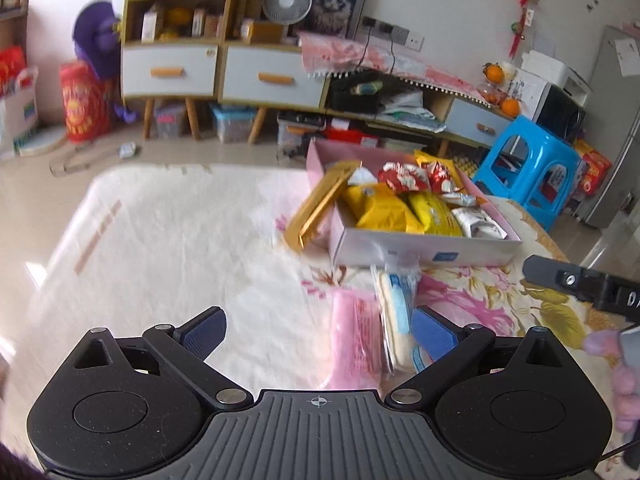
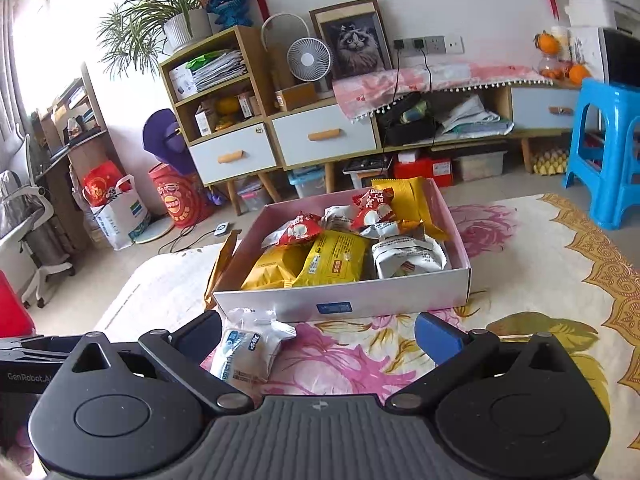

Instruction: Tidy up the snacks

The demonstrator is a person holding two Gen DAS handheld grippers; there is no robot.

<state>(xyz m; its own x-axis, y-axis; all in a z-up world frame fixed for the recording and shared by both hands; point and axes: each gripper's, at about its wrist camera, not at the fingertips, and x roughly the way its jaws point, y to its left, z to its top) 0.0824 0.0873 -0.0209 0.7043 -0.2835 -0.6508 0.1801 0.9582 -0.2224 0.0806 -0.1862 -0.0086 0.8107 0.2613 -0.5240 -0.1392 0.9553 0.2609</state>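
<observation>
While resting on flowered cloth (image 2: 540,280): pink box (image 2: 340,300) packed with yellow, red and white snack packs. Just before it, clear blue-printed packet (image 2: 244,350) beside pink packet (image 1: 356,340). Left tool (image 1: 320,332) and right tool (image 2: 318,334) released, spread wide, empty.

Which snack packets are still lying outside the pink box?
The pink packet and the clear blue-and-white packet lie on the flowered cloth, before the pink box; a gold packet leans against it.
</observation>
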